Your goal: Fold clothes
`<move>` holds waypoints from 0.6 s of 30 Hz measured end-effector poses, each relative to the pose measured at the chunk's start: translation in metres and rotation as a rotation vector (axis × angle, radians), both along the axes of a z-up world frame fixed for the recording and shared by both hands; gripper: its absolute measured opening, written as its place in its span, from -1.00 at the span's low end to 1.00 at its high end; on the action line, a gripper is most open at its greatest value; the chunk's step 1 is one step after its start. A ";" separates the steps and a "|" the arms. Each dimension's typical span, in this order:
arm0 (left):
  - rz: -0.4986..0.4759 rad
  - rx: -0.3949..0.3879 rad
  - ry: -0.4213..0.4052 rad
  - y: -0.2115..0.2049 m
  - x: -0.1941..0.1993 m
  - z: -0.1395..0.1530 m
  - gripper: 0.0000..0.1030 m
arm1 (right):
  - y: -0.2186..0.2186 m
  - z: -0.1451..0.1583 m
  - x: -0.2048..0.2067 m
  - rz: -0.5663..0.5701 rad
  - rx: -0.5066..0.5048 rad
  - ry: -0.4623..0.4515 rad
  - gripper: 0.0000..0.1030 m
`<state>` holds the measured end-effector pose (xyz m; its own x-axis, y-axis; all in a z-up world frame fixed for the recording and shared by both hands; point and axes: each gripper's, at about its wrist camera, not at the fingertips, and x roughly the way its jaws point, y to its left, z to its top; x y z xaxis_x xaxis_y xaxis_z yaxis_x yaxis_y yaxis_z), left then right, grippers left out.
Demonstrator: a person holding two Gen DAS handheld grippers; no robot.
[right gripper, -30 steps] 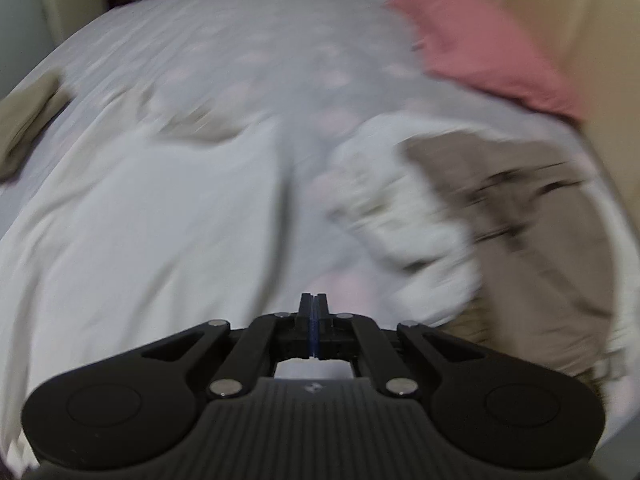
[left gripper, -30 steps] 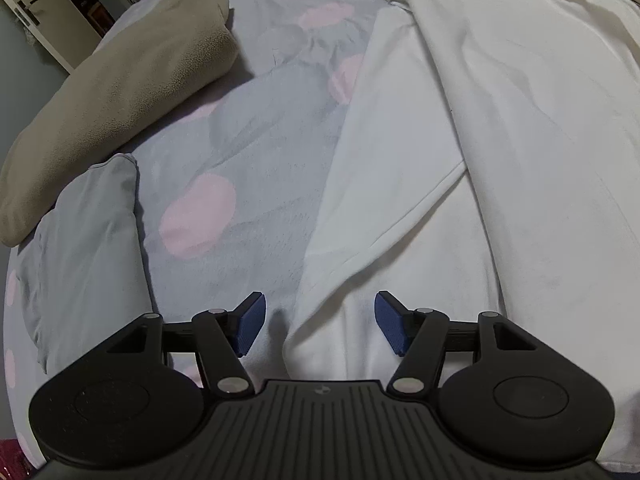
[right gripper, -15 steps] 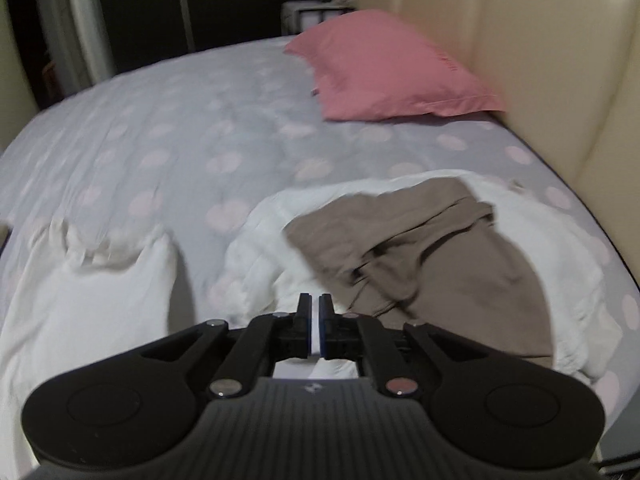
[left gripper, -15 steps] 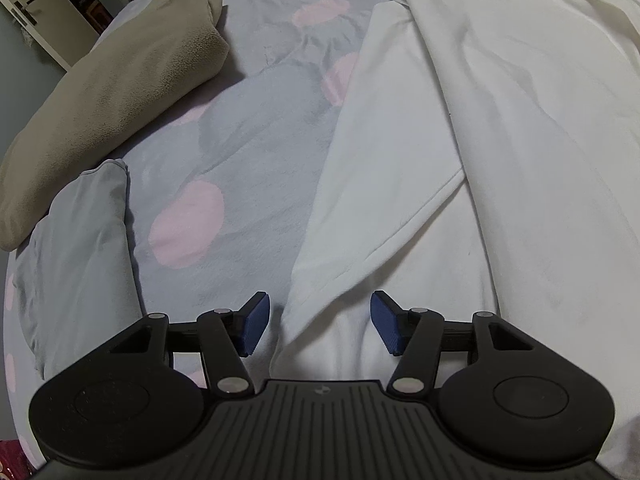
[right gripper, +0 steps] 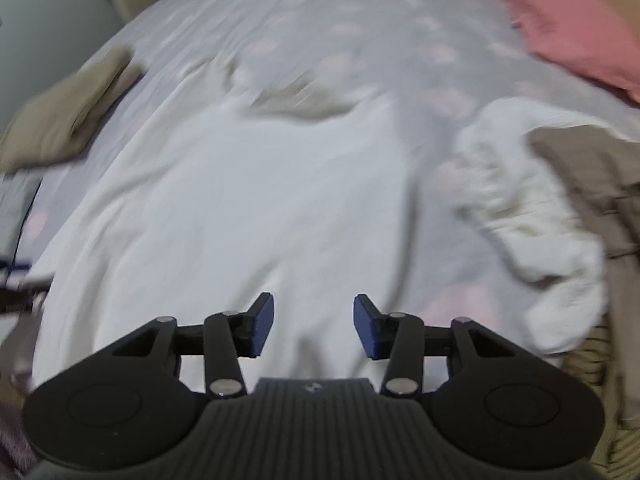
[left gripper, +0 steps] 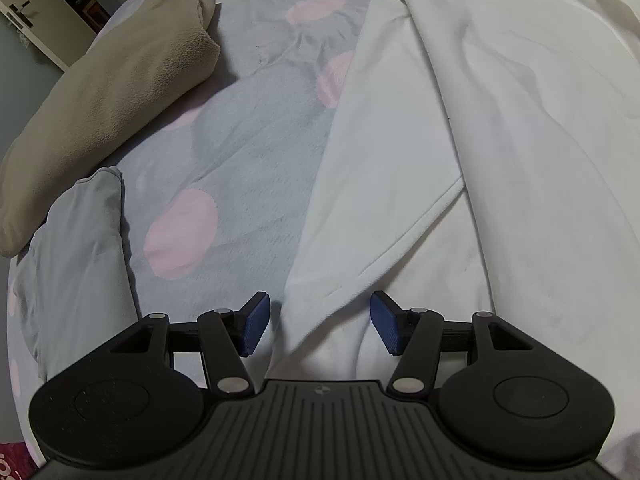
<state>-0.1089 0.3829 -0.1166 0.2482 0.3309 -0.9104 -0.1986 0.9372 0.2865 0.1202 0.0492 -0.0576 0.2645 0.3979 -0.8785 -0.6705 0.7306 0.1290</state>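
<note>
A white garment (left gripper: pixel 500 128) lies spread flat on the grey bedspread with pink dots (left gripper: pixel 240 152). It also shows in the right wrist view (right gripper: pixel 248 200), blurred. My left gripper (left gripper: pixel 316 328) is open, its blue pads either side of the garment's near left hem corner, just above it. My right gripper (right gripper: pixel 314 330) is open and empty, low over the garment's near edge.
A folded beige fleece (left gripper: pixel 104 88) and a grey pillow (left gripper: pixel 72 264) lie left of the garment. A pile of white and brown clothes (right gripper: pixel 560 200) lies at the right. A pink pillow (right gripper: pixel 568 20) sits far right by the headboard.
My right gripper was shut and has opened; it swung from facing the clothes pile back over the white garment. My left gripper edged forward onto the hem corner.
</note>
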 end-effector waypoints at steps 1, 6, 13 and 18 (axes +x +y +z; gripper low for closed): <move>-0.002 0.001 0.001 0.000 0.001 0.000 0.06 | 0.008 -0.007 -0.004 0.023 -0.015 0.006 -0.02; -0.013 0.001 0.001 -0.001 0.003 -0.001 0.06 | 0.028 -0.036 -0.014 0.058 -0.121 0.014 -0.52; -0.008 -0.030 -0.015 0.002 0.002 0.001 -0.01 | -0.005 -0.008 0.008 -0.103 -0.122 -0.041 -0.98; -0.013 -0.036 -0.020 0.001 0.002 0.002 -0.09 | -0.064 0.034 0.041 -0.307 -0.066 -0.133 -0.98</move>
<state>-0.1072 0.3840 -0.1143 0.2705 0.2943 -0.9166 -0.1918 0.9495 0.2483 0.1617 -0.0145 -0.0240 0.4777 0.2255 -0.8491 -0.4255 0.9049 0.0009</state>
